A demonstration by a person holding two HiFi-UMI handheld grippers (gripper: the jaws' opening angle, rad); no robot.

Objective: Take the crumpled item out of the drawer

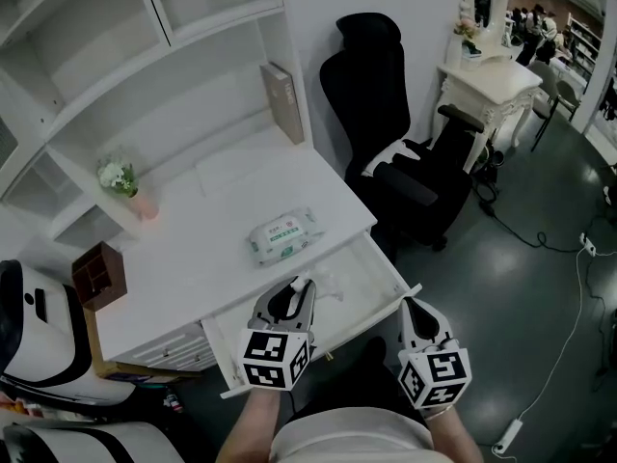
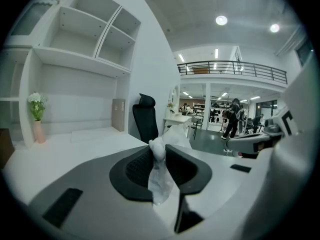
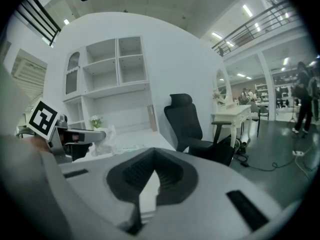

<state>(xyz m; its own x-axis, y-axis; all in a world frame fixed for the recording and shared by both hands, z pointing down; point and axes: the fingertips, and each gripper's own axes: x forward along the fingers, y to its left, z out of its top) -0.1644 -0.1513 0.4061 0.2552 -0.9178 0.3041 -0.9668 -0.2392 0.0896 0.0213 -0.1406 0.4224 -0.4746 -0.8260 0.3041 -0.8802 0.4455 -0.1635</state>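
The white desk's drawer (image 1: 384, 270) stands pulled out toward me. My left gripper (image 1: 301, 284) hovers over its middle, shut on a crumpled white, thin plastic-like item (image 1: 326, 280). In the left gripper view the item (image 2: 160, 176) is pinched between the black pads, and its loose end bulges out past the tips. My right gripper (image 1: 413, 306) sits off the drawer's right corner, its jaws shut with nothing in them (image 3: 154, 156). In the right gripper view the left gripper (image 3: 75, 136) holds the item (image 3: 107, 138) at the left.
A pack of wet wipes (image 1: 282, 235) lies on the desktop (image 1: 193, 258), with a flower vase (image 1: 120, 181), a brown box (image 1: 98, 275) and an upright book (image 1: 282, 102). A black office chair (image 1: 395, 152) stands right of the desk, with a white dressing table (image 1: 487, 85) behind it.
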